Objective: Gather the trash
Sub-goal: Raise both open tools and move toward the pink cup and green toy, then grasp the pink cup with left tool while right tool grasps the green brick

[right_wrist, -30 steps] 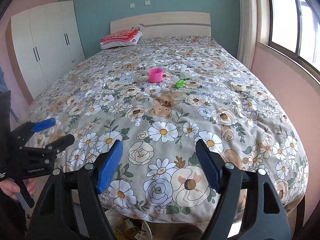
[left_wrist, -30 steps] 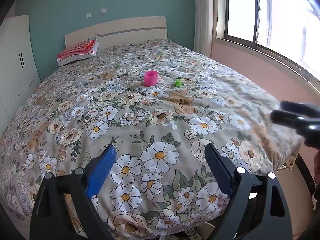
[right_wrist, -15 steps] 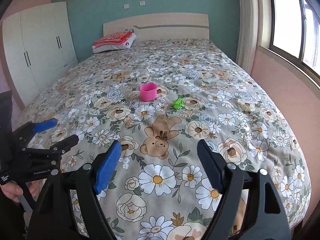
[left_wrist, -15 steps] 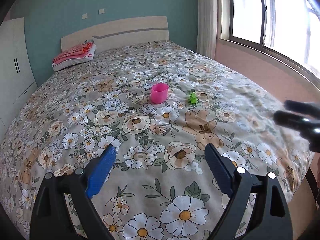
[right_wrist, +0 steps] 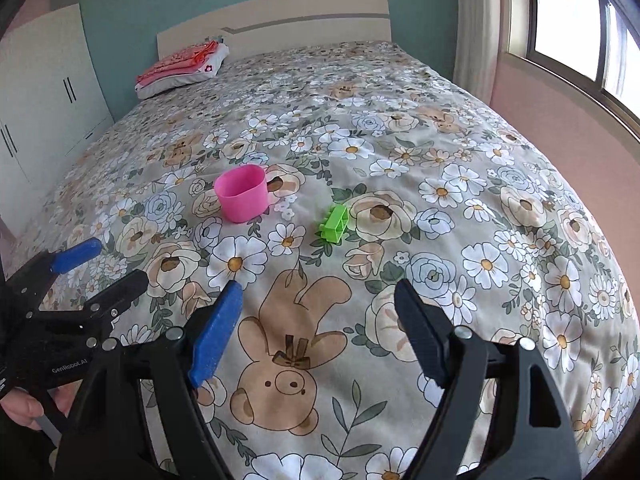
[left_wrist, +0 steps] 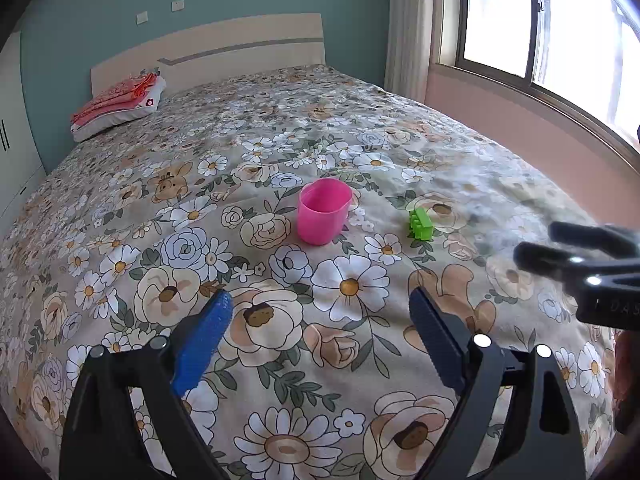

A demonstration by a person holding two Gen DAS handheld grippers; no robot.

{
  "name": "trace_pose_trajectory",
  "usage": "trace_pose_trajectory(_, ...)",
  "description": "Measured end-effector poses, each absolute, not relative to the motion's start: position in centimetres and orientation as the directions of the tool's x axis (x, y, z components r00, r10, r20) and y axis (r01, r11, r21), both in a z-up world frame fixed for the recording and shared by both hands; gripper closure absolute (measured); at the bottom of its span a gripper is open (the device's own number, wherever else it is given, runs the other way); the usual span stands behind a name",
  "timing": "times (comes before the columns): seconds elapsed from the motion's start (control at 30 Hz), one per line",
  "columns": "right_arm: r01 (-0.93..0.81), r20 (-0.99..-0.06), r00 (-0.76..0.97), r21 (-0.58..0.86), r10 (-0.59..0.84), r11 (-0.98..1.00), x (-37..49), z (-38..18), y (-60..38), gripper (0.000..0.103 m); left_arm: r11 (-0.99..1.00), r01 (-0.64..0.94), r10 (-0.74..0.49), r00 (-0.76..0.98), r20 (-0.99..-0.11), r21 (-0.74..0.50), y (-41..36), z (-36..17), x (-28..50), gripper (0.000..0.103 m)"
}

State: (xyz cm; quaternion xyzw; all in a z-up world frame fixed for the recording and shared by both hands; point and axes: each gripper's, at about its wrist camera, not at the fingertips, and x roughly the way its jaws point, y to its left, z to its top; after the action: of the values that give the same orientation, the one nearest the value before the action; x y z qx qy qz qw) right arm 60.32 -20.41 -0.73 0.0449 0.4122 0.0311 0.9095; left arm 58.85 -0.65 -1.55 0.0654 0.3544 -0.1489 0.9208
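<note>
pose: my left gripper (left_wrist: 320, 320) and right gripper (right_wrist: 316, 316) both tilt down over the flowered bedspread (right_wrist: 460, 152), side by side.
jaws: both spread wide, empty, touching nothing.
trash: small bright green plastic block (right_wrist: 334, 225), lying ahead of my right jaws.
cup: upright pink plastic cup (left_wrist: 323, 211), ahead of my left jaws.

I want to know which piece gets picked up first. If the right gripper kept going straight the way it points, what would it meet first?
Probably the bedspread itself. The open right gripper aims down at the bear print, short of the green toy; depth is uncertain.
</note>
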Motion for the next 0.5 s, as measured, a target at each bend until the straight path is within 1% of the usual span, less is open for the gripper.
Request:
trace_pose_trajectory(0.07, 0.009, -0.764, 0.641, 0.103, 0.073, 0.995, 62.7, -2.0, -20.7, 0.026, 0.942, 0.335, -0.223, 0.697, -0.682, 0.034, -1.1, -2.5, 61.0, 0.011)
trace_pose_trajectory(0.2, 0.079, -0.793, 0.609, 0.097, 0.029, 0.992, 66.8, -4.7, -21.3, 0.026, 0.935, 0.352, -0.229, 0.677, -0.699, 0.034, -2.1, -4.5, 65.1, 0.011)
trace_pose_trajectory(0.4, 0.126, -0.825, 0.565, 0.115, 0.024, 0.985, 71.4, -8.4, -21.2, 0.026, 0.929, 0.367, -0.219, 0.666, -0.713, 0.057, -3.8, -7.3, 69.7, 0.011)
trace_pose_trajectory(0.5, 0.140, -0.823, 0.567, 0.135, 0.032, 0.981, 72.7, -9.6, -21.2, 0.026, 0.928, 0.366, -0.210, 0.677, -0.705, 0.075, -4.4, -8.2, 71.5, 0.011)
